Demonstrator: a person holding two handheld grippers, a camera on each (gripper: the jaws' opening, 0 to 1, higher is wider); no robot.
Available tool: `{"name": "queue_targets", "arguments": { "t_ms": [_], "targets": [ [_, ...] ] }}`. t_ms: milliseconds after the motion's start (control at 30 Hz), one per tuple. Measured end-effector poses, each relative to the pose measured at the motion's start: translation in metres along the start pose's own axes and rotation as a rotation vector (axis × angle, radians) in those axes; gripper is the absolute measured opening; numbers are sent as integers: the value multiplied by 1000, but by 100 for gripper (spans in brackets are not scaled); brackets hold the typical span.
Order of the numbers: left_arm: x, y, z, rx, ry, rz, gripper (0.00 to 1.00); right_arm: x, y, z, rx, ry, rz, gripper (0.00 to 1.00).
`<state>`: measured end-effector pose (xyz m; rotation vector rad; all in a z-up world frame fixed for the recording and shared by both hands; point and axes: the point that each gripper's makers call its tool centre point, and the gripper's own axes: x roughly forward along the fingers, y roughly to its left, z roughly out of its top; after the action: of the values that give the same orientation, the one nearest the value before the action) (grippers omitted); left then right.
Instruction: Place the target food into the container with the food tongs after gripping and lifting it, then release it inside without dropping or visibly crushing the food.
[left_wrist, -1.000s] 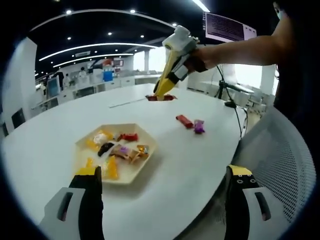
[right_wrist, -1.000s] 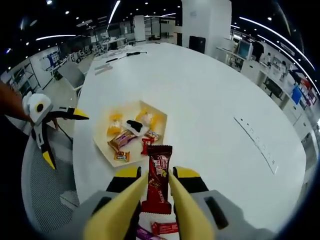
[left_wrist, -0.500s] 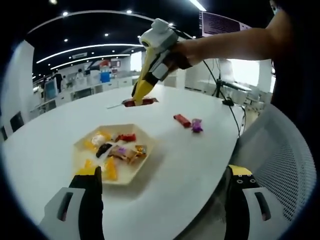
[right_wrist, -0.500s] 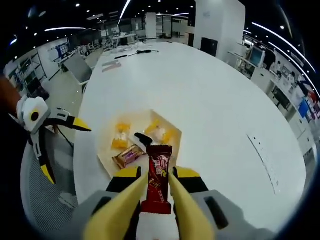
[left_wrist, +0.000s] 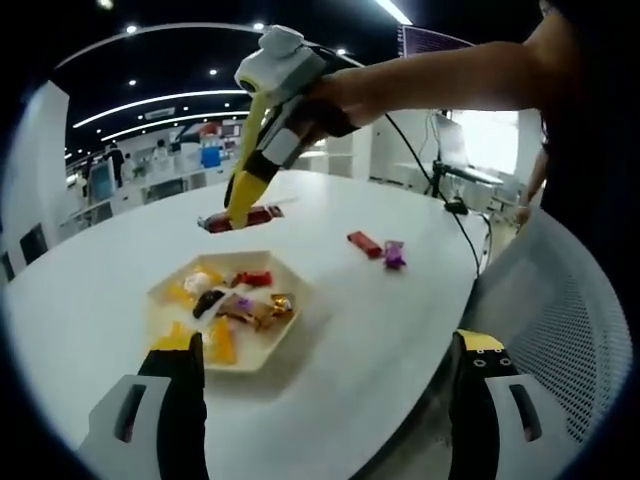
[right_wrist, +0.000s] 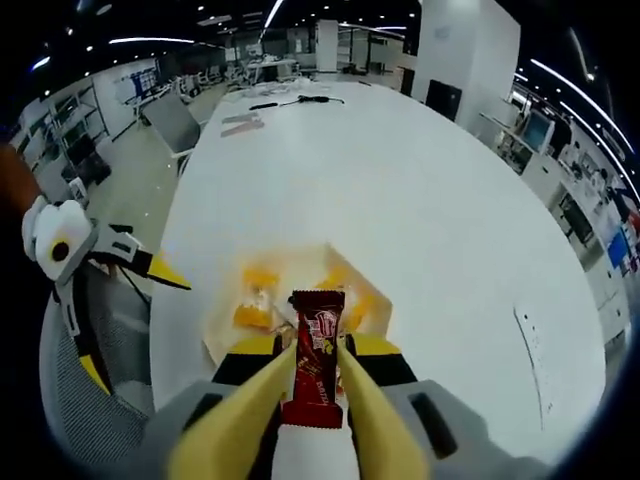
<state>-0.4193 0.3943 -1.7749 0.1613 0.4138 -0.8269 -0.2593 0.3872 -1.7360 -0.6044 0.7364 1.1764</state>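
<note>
My right gripper (right_wrist: 312, 352) is shut on a dark red snack bar (right_wrist: 314, 352), held upright between its yellow jaws above the near edge of a pale hexagonal tray (right_wrist: 225, 318). From the left gripper view the same right gripper (left_wrist: 236, 212) hangs over the tray's far side with the snack bar (left_wrist: 240, 218) level at its tip. The tray (left_wrist: 281, 327) holds several wrapped sweets. My left gripper (left_wrist: 325, 352) stands open at the table's near edge, nothing between its fingers; it also appears as the left gripper (right_wrist: 125, 310) beside the table.
A red bar (left_wrist: 366, 242) and a purple sweet (left_wrist: 397, 255) lie on the white table (left_wrist: 380, 320) right of the tray. A grey mesh chair (left_wrist: 560, 330) stands at the right. A person's arm (left_wrist: 450, 85) reaches across from the right.
The right gripper has carried the snack bar leftward from beyond the loose sweets to above the tray. The left gripper has stayed put and open.
</note>
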Motion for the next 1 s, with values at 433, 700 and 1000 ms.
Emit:
{"name": "queue_targets", "arguments": {
  "t_ms": [433,700,1000],
  "targets": [
    [0,2,-1,-9,3,6,99,-10,-17,11,78,-102,-66,30],
    [0,0,0,-3,2,-1,99,-37,-29,-17,72,-96,-116,30],
    [1,0,-3,4,13,-2,99,-69,-42,-55,116,-104,-176,31]
  ]
}}
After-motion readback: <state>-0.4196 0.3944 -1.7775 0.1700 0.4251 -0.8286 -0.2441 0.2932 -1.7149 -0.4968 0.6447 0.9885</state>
